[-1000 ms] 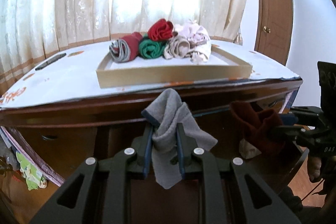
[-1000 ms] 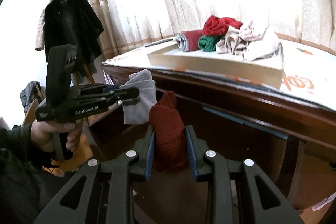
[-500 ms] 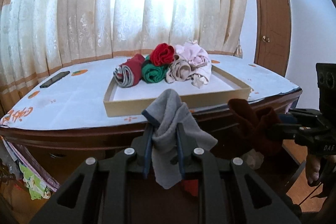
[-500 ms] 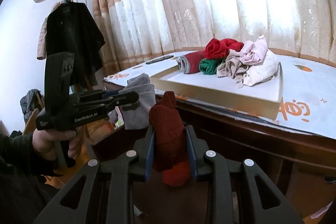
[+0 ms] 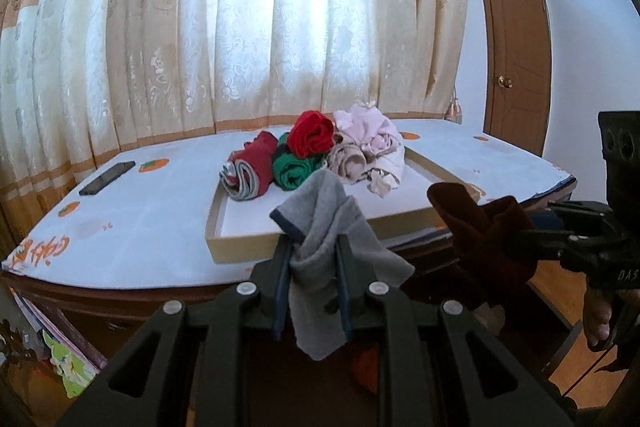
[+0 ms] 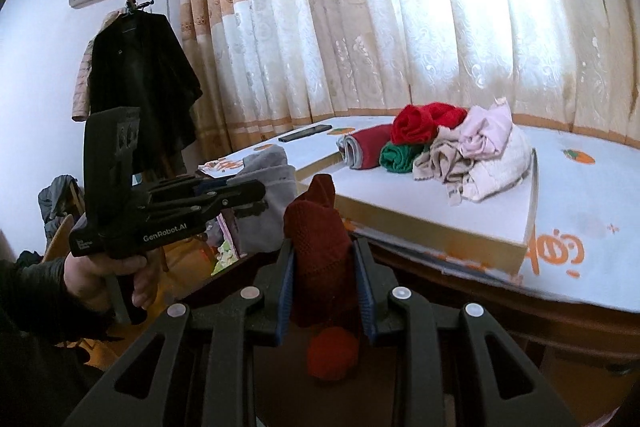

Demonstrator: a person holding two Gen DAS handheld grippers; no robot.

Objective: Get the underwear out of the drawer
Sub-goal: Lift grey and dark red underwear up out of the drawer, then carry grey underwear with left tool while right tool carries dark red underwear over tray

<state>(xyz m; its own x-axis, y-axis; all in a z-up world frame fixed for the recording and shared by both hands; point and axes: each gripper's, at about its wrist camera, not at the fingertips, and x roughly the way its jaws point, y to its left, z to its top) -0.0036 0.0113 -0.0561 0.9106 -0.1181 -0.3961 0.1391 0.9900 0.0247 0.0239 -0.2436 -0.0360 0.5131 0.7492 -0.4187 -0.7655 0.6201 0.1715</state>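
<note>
My left gripper is shut on a grey piece of underwear that hangs down between its fingers. My right gripper is shut on a dark red knitted piece, also seen at the right of the left wrist view as the dark red piece. Both are held in front of the table's near edge, level with its top. The left gripper with the grey underwear shows at the left of the right wrist view, held by a hand. The drawer is not in view.
A shallow cardboard tray on the white-covered table holds rolled red, green, beige and pink garments. A dark phone lies at the table's far left. Curtains hang behind, a door stands right, and a coat rack stands left.
Both grippers have risen with their garments still gripped. The table top and tray, seen edge-on before, now show from above.
</note>
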